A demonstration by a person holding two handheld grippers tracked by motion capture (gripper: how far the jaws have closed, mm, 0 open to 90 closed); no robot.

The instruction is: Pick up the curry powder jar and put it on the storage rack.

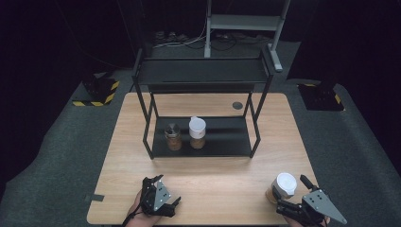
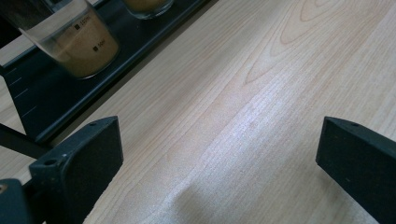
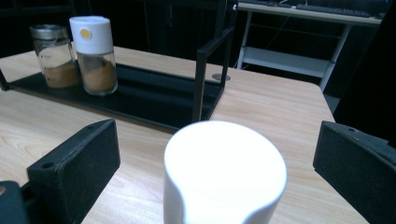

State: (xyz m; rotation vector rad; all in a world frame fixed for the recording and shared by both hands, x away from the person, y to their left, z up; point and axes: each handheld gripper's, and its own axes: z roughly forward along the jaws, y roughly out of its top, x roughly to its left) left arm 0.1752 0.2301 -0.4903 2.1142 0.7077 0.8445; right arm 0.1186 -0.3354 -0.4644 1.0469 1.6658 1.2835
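- White cap point(image 3: 224, 168) on brown-filled jar point(image 1: 273, 194)
- Black rack point(image 1: 203, 137)
- Pale wood-grain table point(image 1: 213, 184)
- Black claws, left point(image 1: 158, 196), right point(image 1: 295, 198)
- Yellow-black striped floor block point(image 1: 99, 92)

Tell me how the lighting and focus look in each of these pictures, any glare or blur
High view: the table is evenly lit, the surroundings fall nearly black, and detail is soft. Left gripper view: a pale sheen crosses the wood grain, and the nearest jar at the top edge is slightly blurred. Right gripper view: the white-capped jar between the open jaws is overexposed and out of focus, while the rack behind it looks sharper.
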